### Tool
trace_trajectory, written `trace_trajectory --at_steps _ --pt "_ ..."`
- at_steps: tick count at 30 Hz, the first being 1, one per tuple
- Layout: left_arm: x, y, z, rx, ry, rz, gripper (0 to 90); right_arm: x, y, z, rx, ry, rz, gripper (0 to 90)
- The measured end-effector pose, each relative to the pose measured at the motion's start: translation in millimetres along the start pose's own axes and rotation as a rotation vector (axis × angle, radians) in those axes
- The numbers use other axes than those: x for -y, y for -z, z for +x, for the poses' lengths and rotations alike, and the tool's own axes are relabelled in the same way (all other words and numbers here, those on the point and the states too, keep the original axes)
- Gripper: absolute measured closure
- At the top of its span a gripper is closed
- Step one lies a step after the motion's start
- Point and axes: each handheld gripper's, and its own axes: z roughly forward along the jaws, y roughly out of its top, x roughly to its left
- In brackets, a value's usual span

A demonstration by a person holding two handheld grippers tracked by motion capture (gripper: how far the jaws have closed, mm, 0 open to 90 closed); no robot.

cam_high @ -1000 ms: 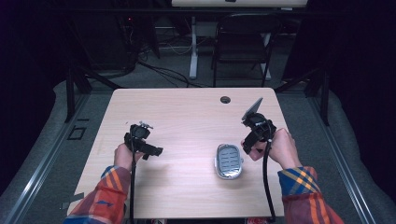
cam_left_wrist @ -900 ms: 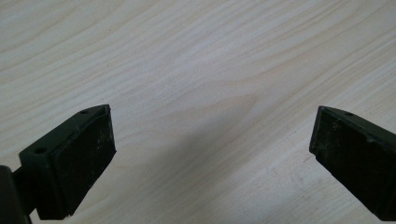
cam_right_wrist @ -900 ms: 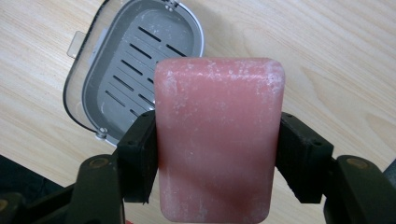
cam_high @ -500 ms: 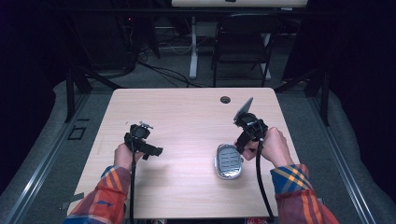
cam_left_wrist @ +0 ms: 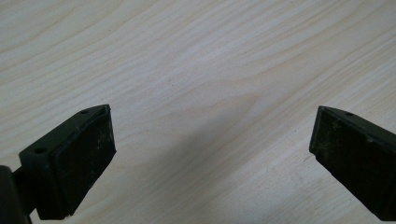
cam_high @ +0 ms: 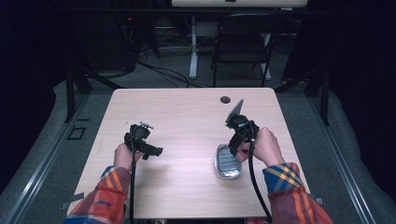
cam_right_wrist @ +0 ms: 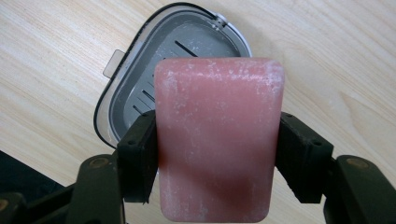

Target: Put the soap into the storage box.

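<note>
Soap (cam_right_wrist: 219, 140): my right gripper (cam_right_wrist: 218, 154) is clamping it.
Dish (cam_right_wrist: 135, 88): lying below, not yet filled.
Left gripper (cam_left_wrist: 212, 154): idling, jaws apart.

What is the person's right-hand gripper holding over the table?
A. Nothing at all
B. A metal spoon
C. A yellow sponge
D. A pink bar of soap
D. In the right gripper view the right gripper is shut on a pink bar of soap, its pads pressing both sides of the bar, with a grey soap dish lying open on the wooden table just beyond it.
</note>
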Motion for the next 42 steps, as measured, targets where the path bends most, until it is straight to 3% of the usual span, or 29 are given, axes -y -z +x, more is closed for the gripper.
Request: trace_trajectory --at_steps 1,10,15,16,19,29,31,39,42 --pt "0.0 0.0 0.0 0.000 0.000 0.000 0.1 -2.3 -0.8 0.7 0.004 0.023 0.016 36.9" --pt "0.0 -0.2 0.0 0.000 -0.001 0.000 0.1 -8.2 -8.2 7.4 0.006 0.047 0.055 36.9" --pt "0.0 -0.1 0.0 -0.001 0.000 0.001 0.1 -9.7 -16.2 11.6 -0.002 0.025 0.041 36.9" --pt "0.0 -0.1 0.0 -0.001 -0.001 0.000 0.1 -11.1 -15.8 11.7 0.001 0.031 0.069 36.9" --pt "-0.1 -0.2 0.1 -0.001 -0.002 0.000 0.1 -12.9 -19.8 13.2 0.002 0.030 0.079 37.0" --pt "-0.1 -0.2 0.0 -0.002 -0.001 -0.001 0.1 -16.7 -31.1 16.1 -0.003 -0.008 0.088 37.1" --pt "0.0 -0.4 -0.3 -0.006 -0.001 -0.003 0.1 -18.5 -31.3 15.5 0.003 0.003 0.108 37.1" --pt "-0.1 -0.1 -0.2 -0.003 -0.002 -0.003 0.2 -20.7 -35.6 15.5 0.002 -0.012 0.104 37.1" --pt "-0.2 0.0 -0.1 -0.002 -0.003 -0.001 0.2 -20.6 -38.0 14.4 0.004 -0.037 0.115 37.0"
